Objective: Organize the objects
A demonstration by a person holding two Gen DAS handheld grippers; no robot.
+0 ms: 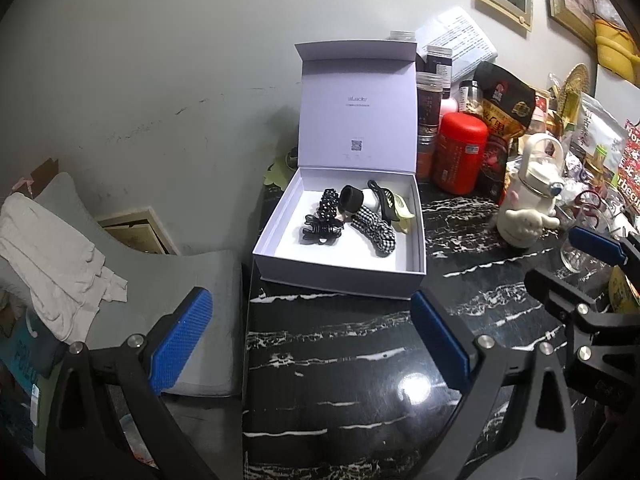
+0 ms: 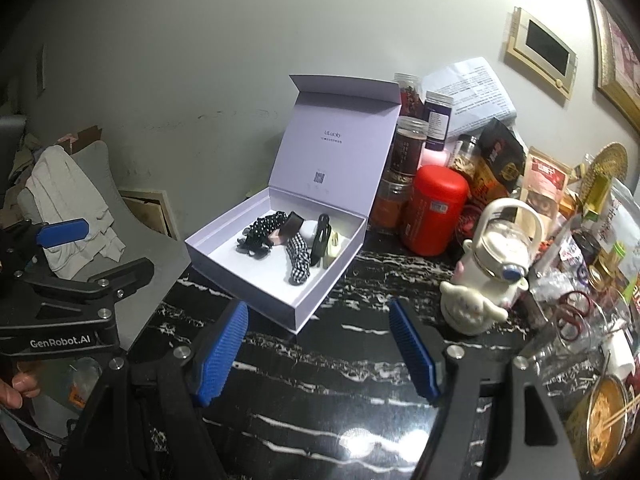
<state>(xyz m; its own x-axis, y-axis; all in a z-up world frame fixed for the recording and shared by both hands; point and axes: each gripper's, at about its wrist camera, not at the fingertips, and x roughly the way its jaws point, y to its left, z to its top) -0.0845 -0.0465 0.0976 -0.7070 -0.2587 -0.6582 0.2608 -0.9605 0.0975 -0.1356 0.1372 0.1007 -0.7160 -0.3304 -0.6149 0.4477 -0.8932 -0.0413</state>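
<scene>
A black marble tabletop [image 1: 340, 360] veined in white runs up to a scuffed grey wall [image 1: 160, 60]. On it, at 12 o'clock from the left gripper [image 1: 312, 344], sits an open white gift box [image 1: 340, 268], lid upright, holding hair accessories [image 1: 348, 216]. At 2 o'clock crowd a red canister [image 1: 460, 152], jars, snack bags and a white kettle-shaped bottle [image 1: 528, 200]. A grey chair [image 1: 168, 280] with white cloth stands at 9 o'clock. The right gripper [image 2: 320, 352] hovers over the tabletop. Both sets of fingers are spread wide, holding nothing.

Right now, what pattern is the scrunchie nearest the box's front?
Black-and-white gingham check on the scrunchie; clearest in the left wrist view.
</scene>
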